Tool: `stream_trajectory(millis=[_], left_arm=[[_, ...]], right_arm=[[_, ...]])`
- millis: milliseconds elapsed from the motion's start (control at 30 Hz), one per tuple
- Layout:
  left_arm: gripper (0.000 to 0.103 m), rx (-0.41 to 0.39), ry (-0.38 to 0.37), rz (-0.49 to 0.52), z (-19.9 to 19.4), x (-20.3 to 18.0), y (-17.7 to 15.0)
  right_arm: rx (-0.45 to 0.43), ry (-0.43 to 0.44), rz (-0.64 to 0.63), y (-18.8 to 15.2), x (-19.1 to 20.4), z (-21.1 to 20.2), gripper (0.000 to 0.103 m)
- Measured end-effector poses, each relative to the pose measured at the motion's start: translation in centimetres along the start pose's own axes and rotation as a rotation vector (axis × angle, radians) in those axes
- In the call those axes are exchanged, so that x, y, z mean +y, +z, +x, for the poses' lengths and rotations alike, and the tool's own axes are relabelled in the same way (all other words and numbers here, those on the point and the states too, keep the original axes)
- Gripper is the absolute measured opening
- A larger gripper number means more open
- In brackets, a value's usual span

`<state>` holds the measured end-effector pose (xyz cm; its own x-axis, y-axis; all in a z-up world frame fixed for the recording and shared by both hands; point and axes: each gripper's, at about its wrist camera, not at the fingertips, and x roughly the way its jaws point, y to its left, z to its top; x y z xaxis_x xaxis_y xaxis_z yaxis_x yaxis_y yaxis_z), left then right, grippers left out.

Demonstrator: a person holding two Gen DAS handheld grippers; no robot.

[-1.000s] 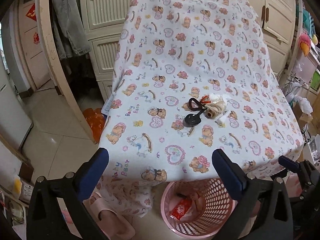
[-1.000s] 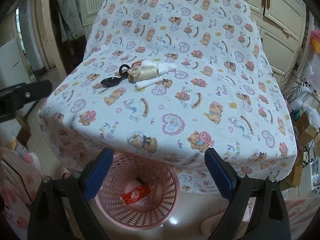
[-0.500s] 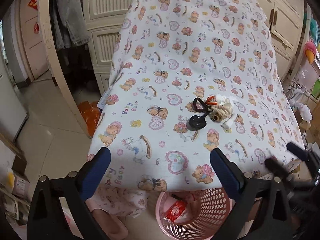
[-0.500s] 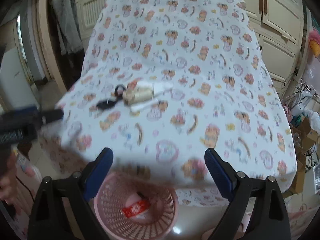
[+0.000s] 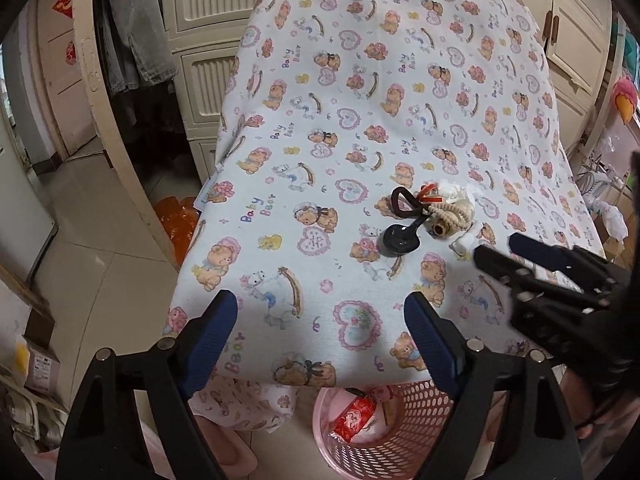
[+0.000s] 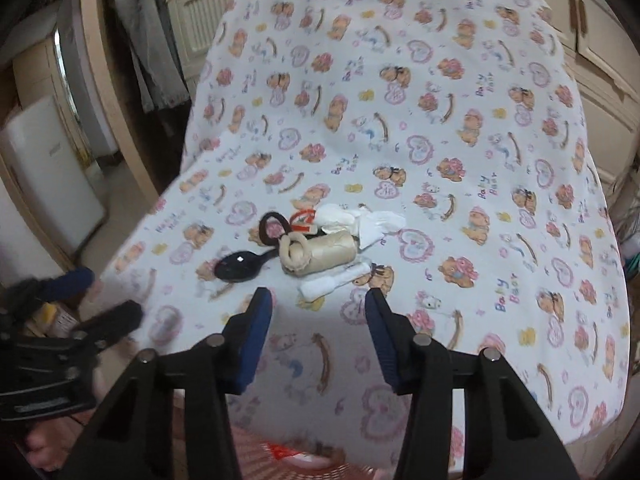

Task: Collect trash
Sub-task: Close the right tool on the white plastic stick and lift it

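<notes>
A small trash pile lies on the bear-print tablecloth (image 5: 360,120): a black plastic spoon (image 5: 398,238) (image 6: 240,266), a black loop (image 6: 272,228), a cardboard roll (image 6: 324,252) ringed by a beige band, white tissue (image 6: 372,224) and a white stick (image 6: 336,282). My right gripper (image 6: 318,300) (image 5: 498,248) hovers just short of the white stick. Its jaws are closing with nothing between them. My left gripper (image 5: 320,306) (image 6: 106,294) hangs over the table's near edge, its jaws wide but closing on nothing. A pink basket (image 5: 324,412) holding a red wrapper (image 5: 354,418) stands below.
Cream louvred cabinets (image 5: 208,8) and hanging grey clothing (image 5: 136,20) stand behind the table on the left. An orange bag (image 5: 178,216) lies on the tiled floor. Cupboard doors (image 5: 576,40) and clutter line the right side. A curved wooden post (image 5: 116,140) rises at left.
My right gripper has moved forward over the table toward the trash pile and its jaws have narrowed. The left gripper's jaws have narrowed a little, and it has barely shifted.
</notes>
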<state>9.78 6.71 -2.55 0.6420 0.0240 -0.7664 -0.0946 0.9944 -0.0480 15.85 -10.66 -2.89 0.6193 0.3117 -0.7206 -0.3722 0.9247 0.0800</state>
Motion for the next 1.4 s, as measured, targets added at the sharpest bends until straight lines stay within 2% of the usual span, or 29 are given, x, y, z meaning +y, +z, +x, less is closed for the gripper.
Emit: stream_trajectory(millis=[100, 367, 467, 500, 533, 700, 800, 900, 1000, 1067, 1100, 1133, 1200, 1333, 1367, 1400], left_arm=[[0.084, 0.007, 0.005, 0.011, 0.4, -0.2, 0.0], [0.084, 0.035, 0.005, -0.001, 1.7, -0.3, 0.1], [0.083, 0.036, 0.003, -0.001, 1.9, -0.6, 0.1], [0.08, 0.038, 0.001, -0.001, 2.0, -0.7, 0.1], [0.079, 0.041, -0.002, 0.001, 2.0, -0.9, 0.1], [0.079, 0.047, -0.004, 0.028, 2.3, -2.0, 0.2], [0.079, 0.024, 0.002, 0.069, 1.8, -2.7, 0.9], [0.079, 0.018, -0.048, 0.126, 1.8, -3.5, 1.9], [0.079, 0.02, -0.006, 0.161, 2.9, -4.3, 2.2], [0.079, 0.053, 0.014, 0.159, 4.1, -4.5, 1.9], [0.079, 0.074, 0.017, 0.151, 4.7, -4.6, 1.7], [0.079, 0.088, 0.016, 0.144, 5.0, -4.7, 1.6], [0.079, 0.092, 0.009, 0.135, 5.2, -4.9, 1.5], [0.079, 0.066, 0.025, 0.128, 4.7, -5.0, 1.6], [0.079, 0.061, 0.033, 0.123, 4.6, -4.9, 1.6], [0.079, 0.057, 0.032, 0.113, 4.4, -4.7, 1.7]], right_arm=[[0.01, -0.022, -0.023, -0.4, 0.3, 1.4, 0.047], [0.015, -0.057, 0.008, 0.2, 0.1, 3.8, 0.046], [0.003, -0.066, 0.022, 0.2, -0.4, 3.9, 0.033], [0.004, -0.059, 0.033, 0.2, -0.7, 3.8, 0.025], [0.005, -0.048, 0.045, 0.1, -0.9, 3.6, 0.023], [0.006, 0.001, 0.107, -0.9, -2.6, 2.5, 0.023], [0.013, 0.024, 0.125, -1.7, -3.6, 1.6, 0.023], [0.024, 0.045, 0.114, -2.3, -4.2, 0.8, 0.023], [0.035, 0.077, 0.095, -2.9, -4.6, 0.2, 0.024], [0.034, 0.055, 0.071, -3.2, -4.8, -0.2, 0.033], [0.032, 0.039, 0.067, -3.3, -4.9, -0.3, 0.046], [0.029, 0.027, 0.069, -3.5, -5.1, -0.4, 0.051], [0.027, 0.015, 0.081, -3.4, -5.5, -0.4, 0.051], [0.026, 0.062, 0.125, -2.6, -5.3, 0.3, 0.051], [0.016, 0.053, 0.119, -2.5, -5.0, 0.5, 0.05], [0.009, 0.041, 0.107, -2.3, -4.5, 0.8, 0.043]])
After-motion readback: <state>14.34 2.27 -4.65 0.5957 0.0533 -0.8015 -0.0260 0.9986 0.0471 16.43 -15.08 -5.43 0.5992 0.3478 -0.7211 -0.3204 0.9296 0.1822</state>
